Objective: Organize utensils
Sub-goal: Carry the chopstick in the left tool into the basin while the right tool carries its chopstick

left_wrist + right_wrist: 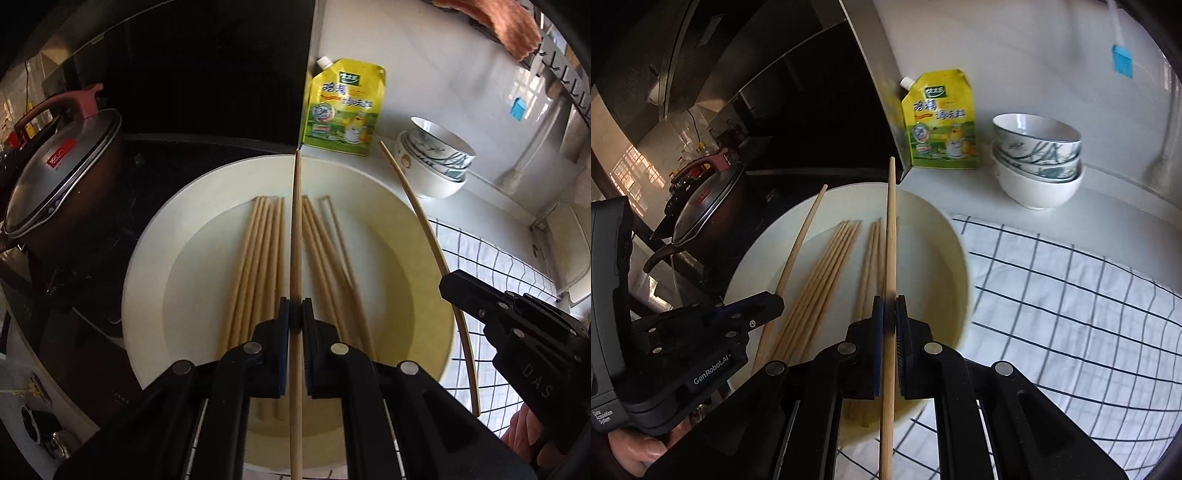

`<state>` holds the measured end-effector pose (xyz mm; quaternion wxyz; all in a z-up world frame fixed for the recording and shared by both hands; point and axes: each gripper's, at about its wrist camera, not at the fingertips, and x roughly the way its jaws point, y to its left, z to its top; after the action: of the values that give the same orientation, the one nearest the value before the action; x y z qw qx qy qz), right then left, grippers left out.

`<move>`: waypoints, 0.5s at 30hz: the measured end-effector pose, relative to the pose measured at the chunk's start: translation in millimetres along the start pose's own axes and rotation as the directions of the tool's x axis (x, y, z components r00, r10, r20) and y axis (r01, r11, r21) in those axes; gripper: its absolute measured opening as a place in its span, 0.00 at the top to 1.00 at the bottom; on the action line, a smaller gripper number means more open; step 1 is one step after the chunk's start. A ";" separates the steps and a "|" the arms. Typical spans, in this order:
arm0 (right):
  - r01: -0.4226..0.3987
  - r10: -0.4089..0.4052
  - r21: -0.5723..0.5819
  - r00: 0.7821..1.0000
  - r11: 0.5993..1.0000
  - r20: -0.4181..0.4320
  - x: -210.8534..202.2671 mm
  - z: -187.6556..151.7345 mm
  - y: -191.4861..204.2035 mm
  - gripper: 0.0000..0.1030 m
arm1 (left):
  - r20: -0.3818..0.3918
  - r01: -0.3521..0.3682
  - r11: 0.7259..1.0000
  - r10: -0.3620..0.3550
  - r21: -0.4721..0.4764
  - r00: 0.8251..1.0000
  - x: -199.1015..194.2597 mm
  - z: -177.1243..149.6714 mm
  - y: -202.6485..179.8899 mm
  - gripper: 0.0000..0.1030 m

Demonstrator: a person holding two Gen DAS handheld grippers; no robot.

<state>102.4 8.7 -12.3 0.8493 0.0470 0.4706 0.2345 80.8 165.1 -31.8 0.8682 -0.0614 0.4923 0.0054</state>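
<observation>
A wide cream basin [147, 266] [945, 236] holds several wooden chopsticks [255, 266] [827, 273] lying in water. My left gripper [294, 314] is shut on one chopstick [296, 229] that points straight ahead above the basin. My right gripper [889, 314] is shut on another chopstick [891, 229], also held over the basin. In the left wrist view the right gripper [448, 282] shows at the right with its chopstick [413, 206]. In the right wrist view the left gripper [777, 304] shows at the left with its chopstick [803, 236].
A yellow-green seasoning pouch [343, 107] [940, 122] leans on the wall behind the basin. Stacked bowls [434, 158] [1036, 158] stand to its right. A checked white cloth [491, 266] [1071, 295] covers the counter at right. A lidded pot [62, 177] [705, 199] sits on the stove at left.
</observation>
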 end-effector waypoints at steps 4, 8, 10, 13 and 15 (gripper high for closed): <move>-0.018 0.018 0.002 0.998 1.000 -0.053 27.1 6.3 14.8 0.94 | -0.027 -0.001 1.000 0.000 -0.018 1.000 16.6 3.5 18.5 0.93; -0.017 0.019 0.023 0.996 1.000 -0.093 50.4 8.0 22.6 0.94 | -0.061 0.005 1.000 -0.007 -0.029 0.998 34.2 5.6 28.3 0.93; -0.004 0.006 0.019 0.994 1.000 -0.111 58.3 7.0 25.0 0.94 | -0.070 0.009 1.000 -0.011 -0.028 0.997 40.1 6.2 31.7 0.93; 0.016 -0.013 0.024 0.991 1.000 -0.131 66.1 4.9 24.3 0.94 | -0.078 0.010 1.000 -0.012 -0.021 0.997 46.6 5.6 33.6 0.93; 0.027 -0.022 0.031 0.990 0.999 -0.140 69.5 3.4 21.9 0.94 | -0.084 0.015 1.000 -0.016 -0.022 0.996 49.0 4.9 36.0 0.93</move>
<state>128.5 59.3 -57.9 0.8163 0.0388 0.5331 0.2188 107.7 198.8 -74.9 0.8459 -0.0748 0.5281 0.0014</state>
